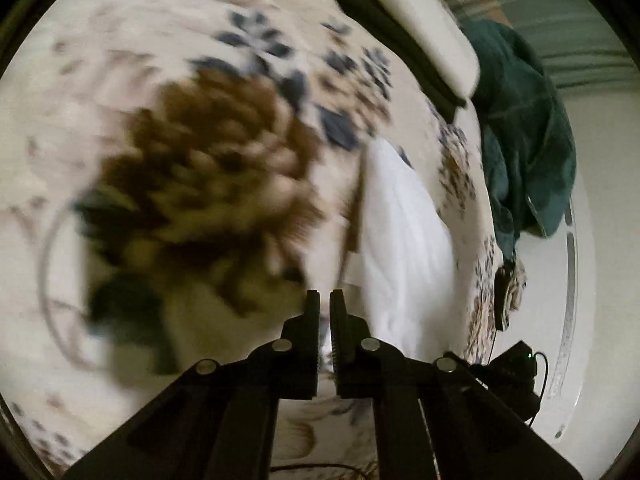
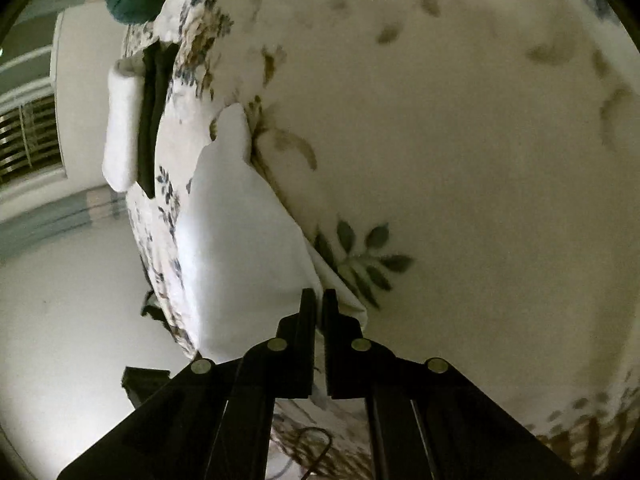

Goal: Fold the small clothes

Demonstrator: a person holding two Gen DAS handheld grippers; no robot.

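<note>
White cloth (image 2: 244, 248) lies on the flowered bedspread (image 2: 460, 160), running from mid-frame down to the lower centre. Right gripper (image 2: 319, 304) is clenched on the cloth's near corner. Left gripper (image 1: 324, 308), low in its blurred view, has its jaws nearly together beside the cloth (image 1: 404, 240); whether it grips anything I cannot tell. Folded pile (image 2: 124, 132) sits upper left.

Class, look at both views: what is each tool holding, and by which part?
Right tool: white cloth, by its near corner. Left tool: nearly shut; any hold cannot be told.

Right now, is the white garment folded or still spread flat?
Partly folded: the white garment shows an upper layer over a lower edge, pinched by the right gripper on the floral bedspread.
</note>
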